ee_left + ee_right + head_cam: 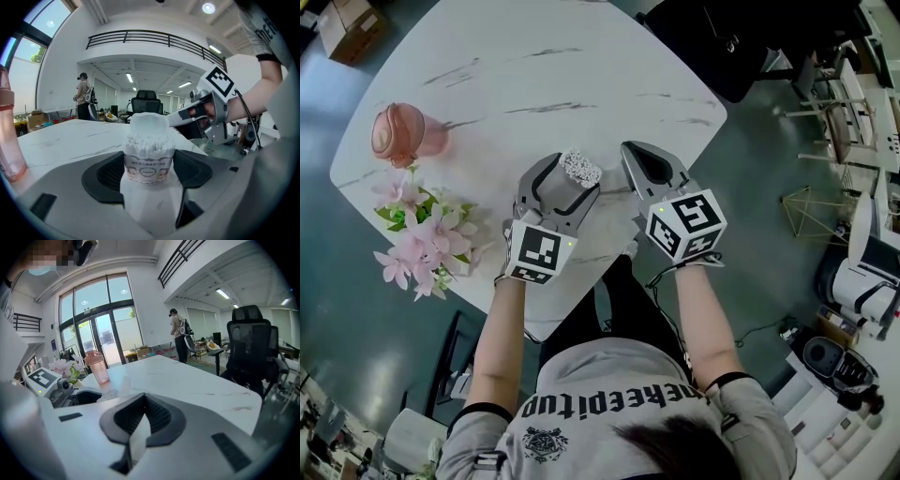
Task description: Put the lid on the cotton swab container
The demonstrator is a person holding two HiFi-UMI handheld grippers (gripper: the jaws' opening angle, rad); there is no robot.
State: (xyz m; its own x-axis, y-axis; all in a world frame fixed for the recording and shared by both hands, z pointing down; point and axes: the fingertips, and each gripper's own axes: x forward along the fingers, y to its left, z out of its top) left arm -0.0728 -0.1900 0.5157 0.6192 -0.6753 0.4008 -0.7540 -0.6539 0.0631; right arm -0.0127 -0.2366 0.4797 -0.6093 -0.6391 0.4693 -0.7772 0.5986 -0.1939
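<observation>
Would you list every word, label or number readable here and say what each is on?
"thekeepitup", as best I can read it: on the person's shirt, upside down in the head view.
Label on the cotton swab container: printed, but too small and blurred to read.
The marker cubes: square patterns only, no words.

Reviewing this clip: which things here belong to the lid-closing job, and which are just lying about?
Job: cotton swab container, held in the left claw; its lid, standing open; right claw, shut and empty.
Lying about: pink bottle; pink flowers, at the edge of the marble table.
</observation>
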